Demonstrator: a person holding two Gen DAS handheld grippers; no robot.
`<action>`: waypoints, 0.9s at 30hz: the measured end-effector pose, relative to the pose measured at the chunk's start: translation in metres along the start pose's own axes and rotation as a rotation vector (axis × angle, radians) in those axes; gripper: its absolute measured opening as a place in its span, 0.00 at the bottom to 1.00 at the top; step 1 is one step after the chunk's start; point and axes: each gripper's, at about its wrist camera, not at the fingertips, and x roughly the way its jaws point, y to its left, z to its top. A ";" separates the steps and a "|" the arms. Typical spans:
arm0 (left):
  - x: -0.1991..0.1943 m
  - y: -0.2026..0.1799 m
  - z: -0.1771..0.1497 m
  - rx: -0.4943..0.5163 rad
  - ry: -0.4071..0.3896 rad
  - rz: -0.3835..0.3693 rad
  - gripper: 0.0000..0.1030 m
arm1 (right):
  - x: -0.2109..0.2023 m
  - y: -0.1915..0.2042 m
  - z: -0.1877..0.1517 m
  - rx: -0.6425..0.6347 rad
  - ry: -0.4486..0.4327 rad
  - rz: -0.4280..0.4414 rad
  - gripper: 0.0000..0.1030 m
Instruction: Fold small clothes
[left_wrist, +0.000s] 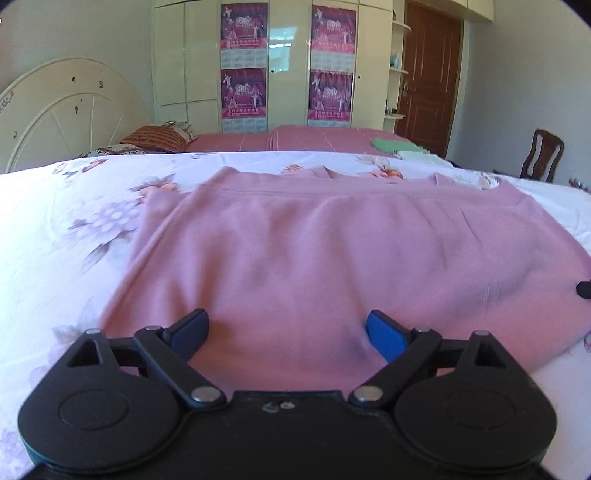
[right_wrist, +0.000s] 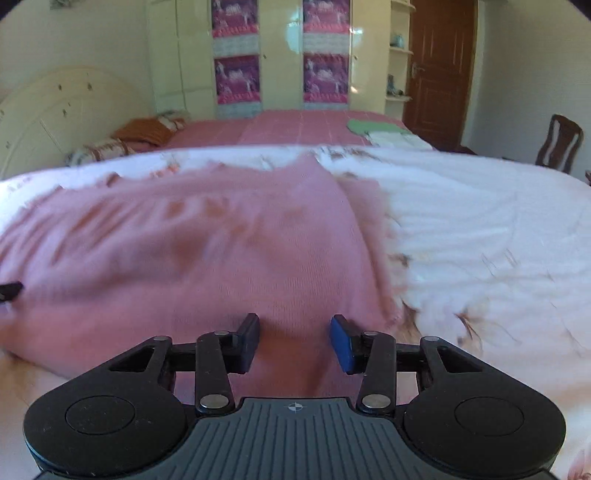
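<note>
A pink knit garment (left_wrist: 314, 254) lies spread flat on a white floral bedsheet (left_wrist: 66, 236). My left gripper (left_wrist: 288, 334) is open, its fingers wide apart just above the garment's near edge, toward its left side. My right gripper (right_wrist: 295, 341) is open, its fingers over the near edge of the same garment (right_wrist: 207, 254), toward its right side. The right wrist view is blurred by motion. A dark tip of the right gripper (left_wrist: 584, 288) shows at the right edge of the left wrist view, and a tip of the left gripper (right_wrist: 9, 290) at the left edge of the right wrist view.
Folded green and white clothes (left_wrist: 402, 147) lie on a pink bedspread (left_wrist: 295, 138) beyond the sheet. Pillows (left_wrist: 159, 138) and a cream headboard (left_wrist: 62, 110) are at far left. A wardrobe (left_wrist: 288, 62), a brown door (left_wrist: 428, 74) and a wooden chair (left_wrist: 541, 155) stand behind.
</note>
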 end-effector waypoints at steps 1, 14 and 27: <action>-0.005 0.002 -0.002 0.019 0.005 0.014 0.90 | -0.003 0.001 -0.002 -0.007 -0.007 -0.002 0.42; -0.051 0.091 -0.043 -0.641 0.004 -0.183 0.58 | -0.060 0.074 0.010 0.048 -0.026 0.082 0.42; -0.009 0.112 -0.016 -0.894 -0.143 -0.220 0.08 | -0.021 0.129 0.064 0.098 -0.008 0.154 0.00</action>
